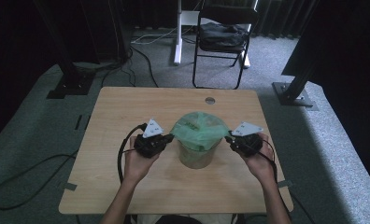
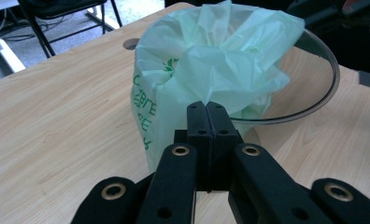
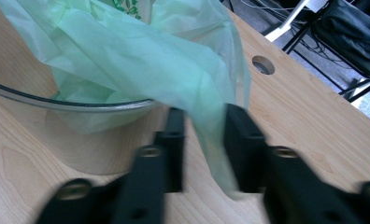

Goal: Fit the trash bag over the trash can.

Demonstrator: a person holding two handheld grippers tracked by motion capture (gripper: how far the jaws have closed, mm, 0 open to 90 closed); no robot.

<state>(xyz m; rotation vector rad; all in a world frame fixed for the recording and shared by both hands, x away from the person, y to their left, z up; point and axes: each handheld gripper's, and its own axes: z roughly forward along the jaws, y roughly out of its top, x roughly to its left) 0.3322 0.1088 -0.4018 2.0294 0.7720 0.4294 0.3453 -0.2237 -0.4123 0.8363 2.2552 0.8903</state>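
Note:
A clear round container [image 1: 195, 156] stands at the middle of the wooden table [image 1: 122, 107], lined with a thin pale green plastic bag [image 1: 199, 125]. My left gripper [image 1: 170, 136] reaches the bag's left side; in the left gripper view its jaws [image 2: 206, 106] are pressed together on a fold of the bag [image 2: 220, 60] at the container's rim [image 2: 331, 70]. On the opposite side is my right gripper [image 1: 228, 138]. In the blurred right gripper view its jaws [image 3: 204, 112] stand apart, a loose flap of the bag [image 3: 127, 51] hanging between them outside the rim [image 3: 80, 105].
A round cable hole [image 1: 210, 100] sits in the table's far edge. Beyond the table stand a black folding chair [image 1: 223, 37] with a dark bag on it, a white post [image 1: 177, 32] and two black stand bases [image 1: 66, 86] [image 1: 293, 91]. Cables lie on the carpet at the left.

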